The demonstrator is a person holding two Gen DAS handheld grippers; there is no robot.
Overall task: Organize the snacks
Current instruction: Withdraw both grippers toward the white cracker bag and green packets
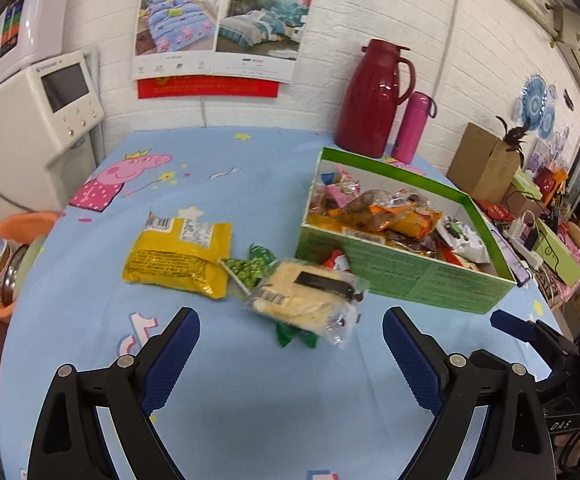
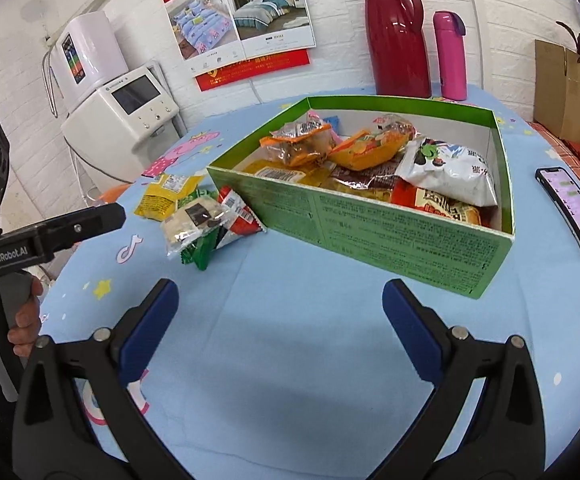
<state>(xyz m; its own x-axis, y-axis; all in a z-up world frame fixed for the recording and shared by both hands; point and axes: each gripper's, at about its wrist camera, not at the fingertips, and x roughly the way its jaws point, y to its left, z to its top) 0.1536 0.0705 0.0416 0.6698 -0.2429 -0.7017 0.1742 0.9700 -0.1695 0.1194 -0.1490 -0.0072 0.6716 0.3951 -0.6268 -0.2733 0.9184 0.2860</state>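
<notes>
Tabletop (image 1: 250, 400) clutter poses the risk: both wide, empty claws (image 1: 290, 344) (image 2: 280, 312) may snag several overlapped packets (image 1: 310, 300) beside the box (image 2: 390, 236), dropping one.

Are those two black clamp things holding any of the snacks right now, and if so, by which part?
Nothing is held. The left hand-held gripper and the right hand-held gripper are both open, with only tablecloth between their fingers.

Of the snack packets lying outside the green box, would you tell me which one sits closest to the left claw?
The clear packet of pale yellow crackers, lying atop the green packets straight ahead of the open left claw; the yellow bag lies farther back and left.
</notes>
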